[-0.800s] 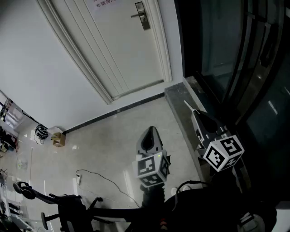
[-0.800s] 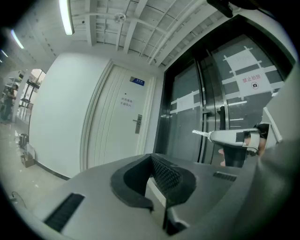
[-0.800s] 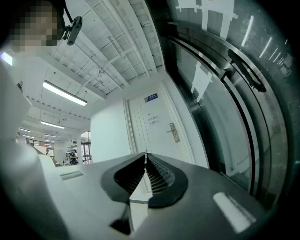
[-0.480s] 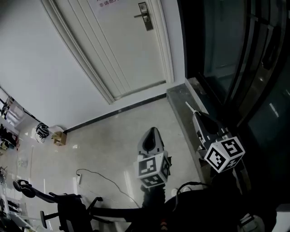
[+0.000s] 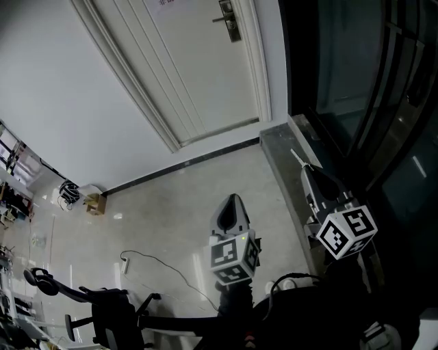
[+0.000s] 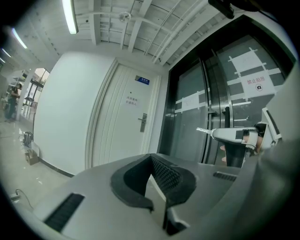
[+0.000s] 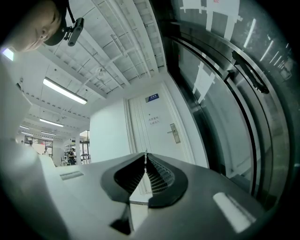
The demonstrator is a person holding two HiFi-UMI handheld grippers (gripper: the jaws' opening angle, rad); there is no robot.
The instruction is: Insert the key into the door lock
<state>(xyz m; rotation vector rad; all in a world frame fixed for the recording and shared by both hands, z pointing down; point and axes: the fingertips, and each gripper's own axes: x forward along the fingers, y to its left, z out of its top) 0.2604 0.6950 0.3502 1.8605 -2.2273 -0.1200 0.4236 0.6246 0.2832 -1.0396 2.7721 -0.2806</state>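
The white door (image 5: pixel 198 68) stands shut at the far end of the floor, with its metal lock and handle (image 5: pixel 229 20) high on its right side. My right gripper (image 5: pixel 306 167) is shut on a thin silver key (image 5: pixel 297 157) that sticks out forward, well short of the door. In the right gripper view the key (image 7: pixel 146 154) shows edge-on between the jaws, left of the lock (image 7: pixel 174 133). My left gripper (image 5: pixel 233 198) hangs lower and to the left, shut with nothing in it. The left gripper view shows the lock (image 6: pixel 143 123) and the key (image 6: pixel 202 130).
Dark glass doors (image 5: pixel 363 102) with metal frames run along the right, above a stone threshold (image 5: pixel 277 147). On the tiled floor lie a cable (image 5: pixel 161 270), a small box (image 5: pixel 94 203) by the wall and an office chair (image 5: pixel 102 314) at the lower left.
The head view has shifted: the door and lock sit further right and higher in the picture. Both grippers keep the same pose, the right still holding the key.
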